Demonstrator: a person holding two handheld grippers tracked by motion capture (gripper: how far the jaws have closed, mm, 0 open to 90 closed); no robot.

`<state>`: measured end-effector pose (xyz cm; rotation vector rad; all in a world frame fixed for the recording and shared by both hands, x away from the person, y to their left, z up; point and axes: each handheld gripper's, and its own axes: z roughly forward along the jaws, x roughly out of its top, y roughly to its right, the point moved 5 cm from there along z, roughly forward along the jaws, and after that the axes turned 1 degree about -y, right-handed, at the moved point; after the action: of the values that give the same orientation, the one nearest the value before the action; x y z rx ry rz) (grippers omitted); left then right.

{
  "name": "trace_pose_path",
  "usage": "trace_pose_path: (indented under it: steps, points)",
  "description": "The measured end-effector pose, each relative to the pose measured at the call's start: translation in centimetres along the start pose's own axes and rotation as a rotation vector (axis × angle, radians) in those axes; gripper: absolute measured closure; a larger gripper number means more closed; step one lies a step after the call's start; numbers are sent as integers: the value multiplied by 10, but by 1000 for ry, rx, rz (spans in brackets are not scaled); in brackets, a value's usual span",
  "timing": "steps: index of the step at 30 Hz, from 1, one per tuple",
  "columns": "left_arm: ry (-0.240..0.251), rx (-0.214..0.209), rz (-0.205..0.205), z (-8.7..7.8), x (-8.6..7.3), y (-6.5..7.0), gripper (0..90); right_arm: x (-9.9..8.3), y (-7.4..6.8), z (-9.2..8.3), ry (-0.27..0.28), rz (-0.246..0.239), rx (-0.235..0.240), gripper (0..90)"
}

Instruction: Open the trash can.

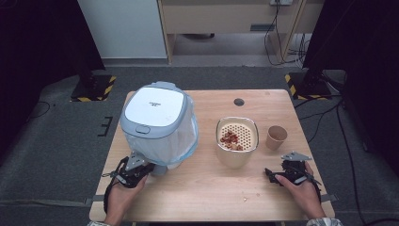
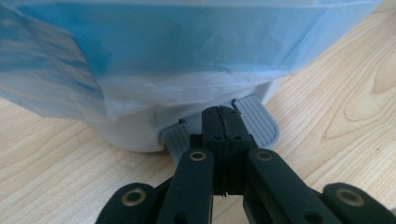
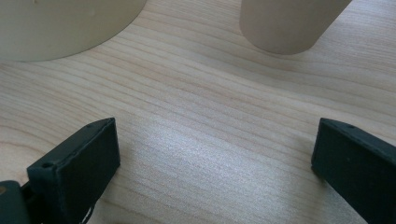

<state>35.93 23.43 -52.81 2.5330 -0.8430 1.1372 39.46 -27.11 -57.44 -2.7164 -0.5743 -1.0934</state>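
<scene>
- The left gripper (image 2: 223,112), its jaws clenched together with nothing between them, rested its tips on the grey ribbed foot pedal (image 2: 254,122) at the base of the pale grey pedal bin (image 1: 157,123) lined with a blue plastic bag (image 2: 154,51).
- The bin stood on the left half of the light wooden table (image 1: 207,188), its white lid (image 1: 153,108) down.
- The right gripper (image 3: 215,154) lay low over the bare tabletop near the front right corner, its jaws spread wide and empty.
- A cream container with a perforated insert (image 1: 237,141) holding reddish-brown bits (image 1: 230,139) sat mid-table, a tan paper cup (image 1: 276,137) just beside it.
</scene>
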Motion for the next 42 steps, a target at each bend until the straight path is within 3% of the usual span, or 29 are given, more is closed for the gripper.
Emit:
trace_pose_path:
  steps: [4,42]
  points:
    - [-34,3,13,4,-2,1,900,0,0,0,1,-1,-1,14]
    - [-73,1,-17,11,-4,1,900,-1,0,-1,0,-8,3,14]
